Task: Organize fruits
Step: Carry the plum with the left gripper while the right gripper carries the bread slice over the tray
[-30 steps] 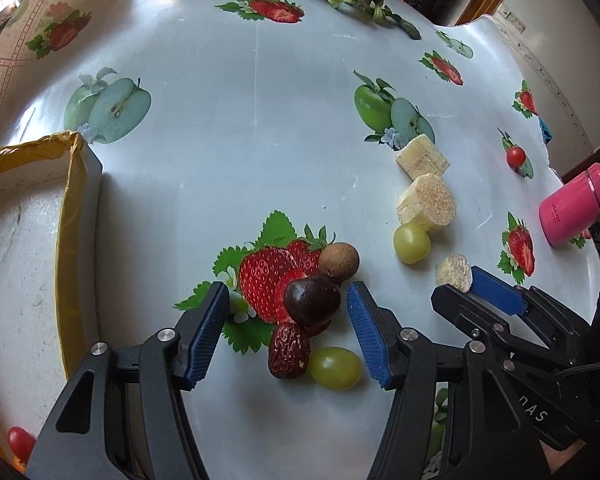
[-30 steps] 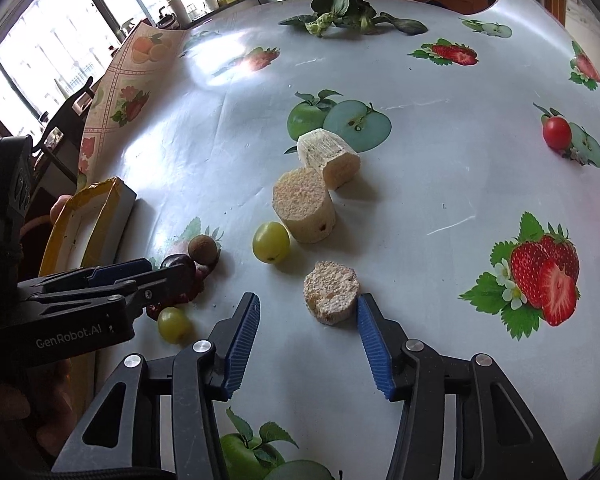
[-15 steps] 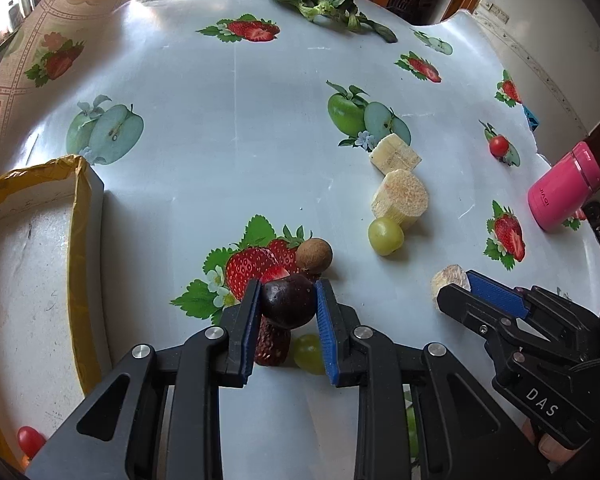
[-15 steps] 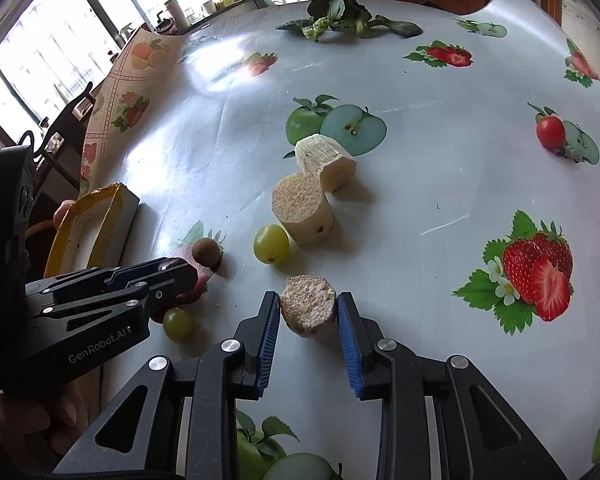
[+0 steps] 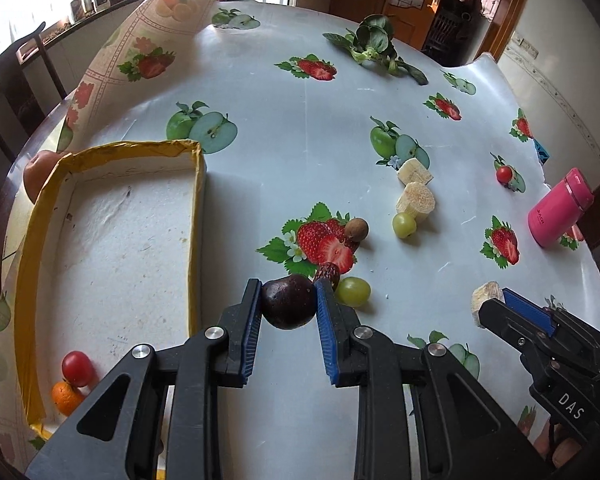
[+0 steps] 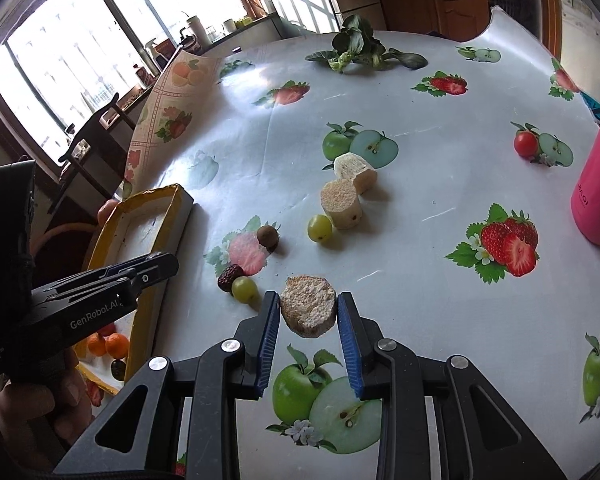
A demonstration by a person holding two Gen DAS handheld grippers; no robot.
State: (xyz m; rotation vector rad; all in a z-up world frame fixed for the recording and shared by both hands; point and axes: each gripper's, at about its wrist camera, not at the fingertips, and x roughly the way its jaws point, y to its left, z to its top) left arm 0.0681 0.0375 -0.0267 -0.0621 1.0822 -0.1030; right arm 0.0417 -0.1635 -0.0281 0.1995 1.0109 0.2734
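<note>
My left gripper (image 5: 288,302) is shut on a dark plum (image 5: 288,300) and holds it above the table, right of the yellow-rimmed white tray (image 5: 196,208). My right gripper (image 6: 309,312) is shut on a pale banana slice (image 6: 308,310), lifted off the cloth; it also shows in the left wrist view (image 5: 486,298). On the table lie a red date (image 5: 327,271), a green grape (image 5: 353,291), a brown round fruit (image 5: 357,229), a second grape (image 5: 404,224) and two banana chunks (image 5: 415,200). The tray holds a cherry tomato (image 5: 77,368) and a small orange (image 5: 66,398).
A pink bottle (image 5: 560,208) lies at the right edge. A cherry tomato (image 5: 504,174) sits on the cloth near it. Leafy greens (image 5: 374,46) lie at the far side. An apple-like fruit (image 5: 38,172) sits behind the tray. The cloth carries printed fruit pictures.
Both grippers have closed on their fruit and lifted: the left on the plum, the right on the banana slice. Both views have risen and pulled back from the table.
</note>
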